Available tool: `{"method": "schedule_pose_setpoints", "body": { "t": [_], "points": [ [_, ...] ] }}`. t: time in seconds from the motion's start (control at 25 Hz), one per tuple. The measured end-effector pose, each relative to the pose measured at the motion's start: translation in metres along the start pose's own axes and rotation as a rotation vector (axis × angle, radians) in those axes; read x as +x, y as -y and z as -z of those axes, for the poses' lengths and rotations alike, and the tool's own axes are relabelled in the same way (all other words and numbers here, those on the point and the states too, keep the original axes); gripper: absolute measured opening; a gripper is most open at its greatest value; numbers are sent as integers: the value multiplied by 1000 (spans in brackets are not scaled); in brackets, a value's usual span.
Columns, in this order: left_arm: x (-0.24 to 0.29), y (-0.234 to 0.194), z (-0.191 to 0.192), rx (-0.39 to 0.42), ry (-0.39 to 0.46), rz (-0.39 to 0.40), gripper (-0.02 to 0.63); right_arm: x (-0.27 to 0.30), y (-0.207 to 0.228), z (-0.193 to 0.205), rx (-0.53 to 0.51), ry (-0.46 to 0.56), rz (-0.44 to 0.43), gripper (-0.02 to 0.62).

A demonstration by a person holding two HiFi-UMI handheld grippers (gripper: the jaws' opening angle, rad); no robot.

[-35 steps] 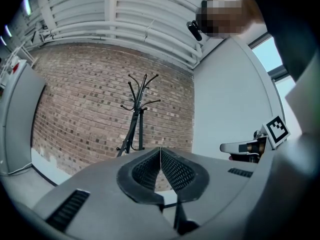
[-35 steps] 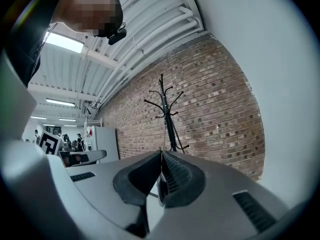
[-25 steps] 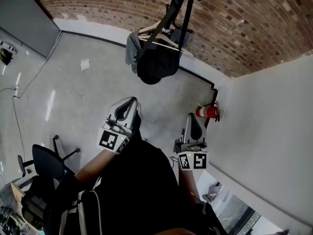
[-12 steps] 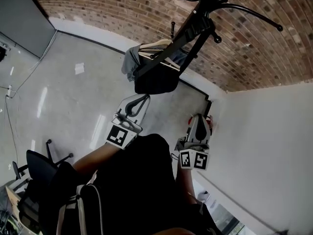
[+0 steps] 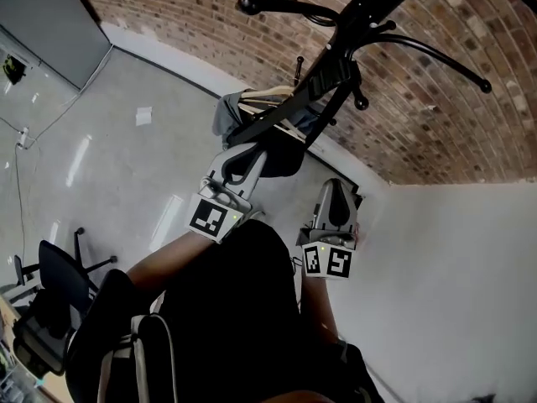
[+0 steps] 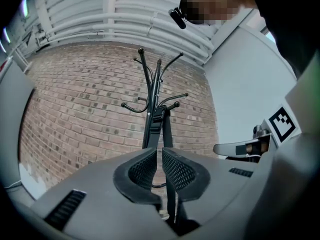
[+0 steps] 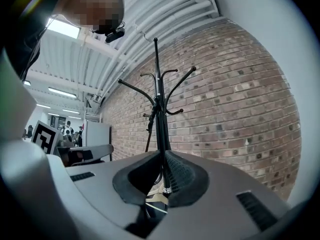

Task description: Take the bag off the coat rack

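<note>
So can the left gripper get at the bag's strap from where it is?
Probably yes: the strap hangs on the coat rack straight ahead of the left gripper, with nothing in between. Its fingers are shut, though, so they would have to open first.

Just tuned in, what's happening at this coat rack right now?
A person holds a gripper in each hand, both pointed at the black metal coat rack by the red brick wall. The black bag hangs from the rack by its long strap. The left gripper and right gripper are both shut and empty, short of the bag, so nothing has been lifted off yet.
</note>
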State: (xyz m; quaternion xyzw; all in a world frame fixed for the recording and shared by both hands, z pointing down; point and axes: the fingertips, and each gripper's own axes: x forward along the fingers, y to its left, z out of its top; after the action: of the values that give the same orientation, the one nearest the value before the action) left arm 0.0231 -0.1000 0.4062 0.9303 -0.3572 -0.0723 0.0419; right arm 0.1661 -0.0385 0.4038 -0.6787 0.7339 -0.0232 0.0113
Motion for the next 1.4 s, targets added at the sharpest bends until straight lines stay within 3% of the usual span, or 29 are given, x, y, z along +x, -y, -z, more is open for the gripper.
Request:
{"method": "schedule_pose_setpoints", "body": {
  "t": [0.24,0.32,0.4,0.56,0.8,1.2,1.4],
  "points": [
    [32,-10,-8,-1,22,-75,24,46,30,-2,-2,-35,-54,24],
    [40,-10,-6,11,9,-96,59,55,37,-1,8,-37,-75,28],
    [49,-7,2,12,-5,-95,107,63,42,1,12,-44,-98,89],
    [66,-8,16,35,-36,-102,135,86,47,6,0,-54,-134,101],
    [83,-21,31,88,-59,-147,137,116,40,13,-26,-78,-195,112],
    [108,-32,54,110,-121,-187,137,147,25,21,-78,-108,-255,121],
    [113,-43,55,110,-121,-208,136,163,25,27,-93,-116,-233,120]
  ]
}}
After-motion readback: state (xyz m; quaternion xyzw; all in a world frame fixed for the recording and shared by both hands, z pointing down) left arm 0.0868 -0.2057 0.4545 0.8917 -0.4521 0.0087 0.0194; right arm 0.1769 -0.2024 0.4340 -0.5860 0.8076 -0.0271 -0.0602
